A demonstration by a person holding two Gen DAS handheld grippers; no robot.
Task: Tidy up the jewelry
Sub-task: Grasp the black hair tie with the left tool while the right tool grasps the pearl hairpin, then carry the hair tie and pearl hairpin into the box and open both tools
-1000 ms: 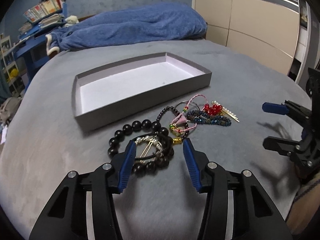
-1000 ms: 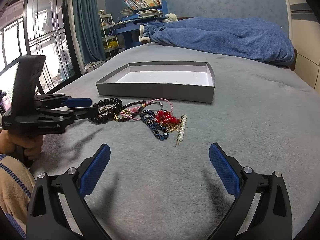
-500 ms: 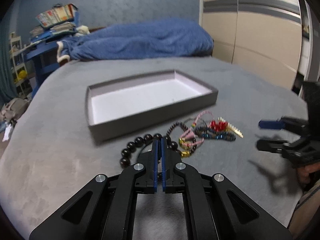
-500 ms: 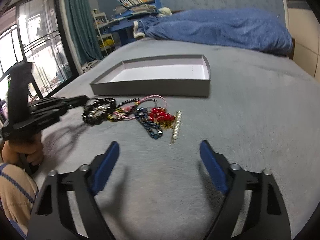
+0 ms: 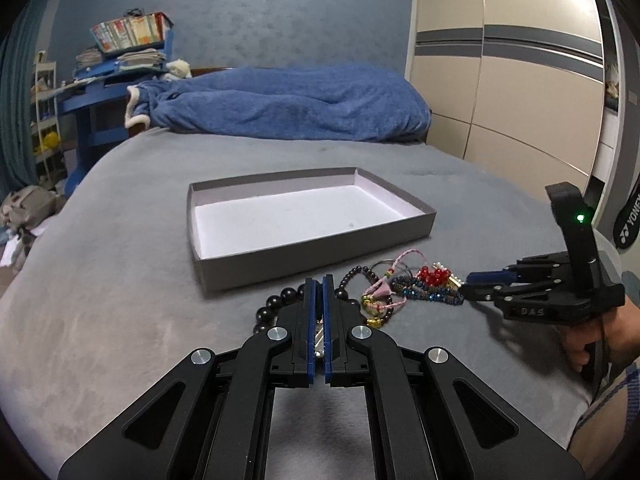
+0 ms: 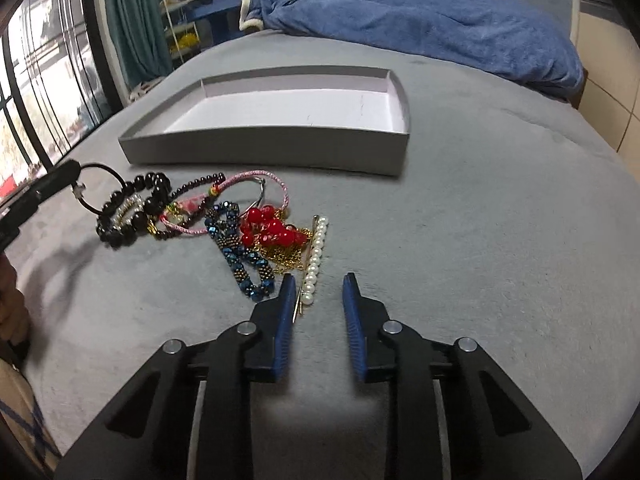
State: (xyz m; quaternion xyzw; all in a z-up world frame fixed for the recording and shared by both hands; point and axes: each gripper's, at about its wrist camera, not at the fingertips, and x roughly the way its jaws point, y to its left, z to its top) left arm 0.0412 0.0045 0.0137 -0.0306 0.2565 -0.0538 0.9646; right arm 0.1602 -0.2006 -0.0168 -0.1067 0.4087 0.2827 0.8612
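Our left gripper's (image 5: 319, 285) fingers are pressed together on a thin dark ring (image 6: 98, 188), which the right wrist view shows lifted at the left edge of the pile, beside the black bead bracelet (image 6: 132, 210); our right gripper's (image 6: 318, 294) fingers stand apart, low over the bed, with nothing between them yet. Largest first: the grey bedspread (image 6: 480, 240) carries everything, with a blue blanket (image 5: 288, 108) heaped at its far end. Beyond the jewelry sits the shallow grey box (image 5: 320, 256), its white floor bare. Between box and grippers the jewelry lies in a tangled heap: the black beads, a pink cord bracelet (image 6: 256, 178), a blue beaded bracelet (image 6: 244, 258), red beads (image 6: 268, 228) on a gold chain. Smallest is the pearl hairpin (image 6: 316, 256), whose long axis runs almost straight away from our right fingers, its near end just beside the left one. We judge the right hand nearer to it, needing a slight shift leftward to straddle it.
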